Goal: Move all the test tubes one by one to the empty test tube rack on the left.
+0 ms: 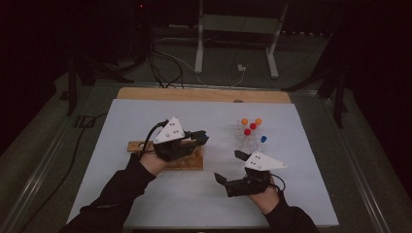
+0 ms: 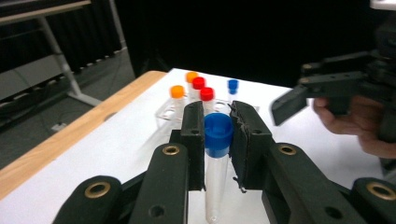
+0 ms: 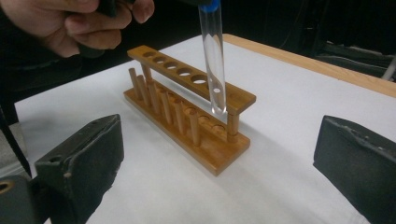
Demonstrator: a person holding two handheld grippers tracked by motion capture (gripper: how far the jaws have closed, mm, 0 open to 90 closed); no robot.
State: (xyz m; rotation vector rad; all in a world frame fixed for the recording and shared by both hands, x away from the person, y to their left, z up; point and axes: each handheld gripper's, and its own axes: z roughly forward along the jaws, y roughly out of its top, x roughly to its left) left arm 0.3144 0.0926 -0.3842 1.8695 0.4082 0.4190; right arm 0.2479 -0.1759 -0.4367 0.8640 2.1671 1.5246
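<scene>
Blue plastic sits between your left gripper's (image 2: 218,135) fingers (image 2: 193,135): they pinch the cap of a clear blue-capped test tube (image 2: 216,163), pads pressed on either side just under the cap's rim, and the glass hangs straight down below them. In the right gripper view the tube's rounded tip hovers just above the end hole of the wooden test-tube rack (image 3: 187,119), near the rack's end post, with the body upright or very nearly so.

I judge this to be the insertion step: the tube is carried and roughly lined up, but not yet in the rack. What comes next calls for a small correction to centre the tip over that end hole, then a straight, slow descent through the upper bar until the bottom seats in the cup on the base. Only then should the fingers let go. Keep the tube vertical; a tilt would make the glass catch on the edge of the hole.

Your right gripper (image 1: 232,166) hangs free above the counter (image 1: 145,116), its fingers (image 3: 81,161) spread wide with nothing between them, facing the rack from the side. It could steady the rack's base if the tube drags.

Beyond the left fingers, farther along the counter, stands a clear plastic rack (image 2: 169,109) with the other capped tubes (image 2: 200,91): two orange, two red, one blue.
</scene>
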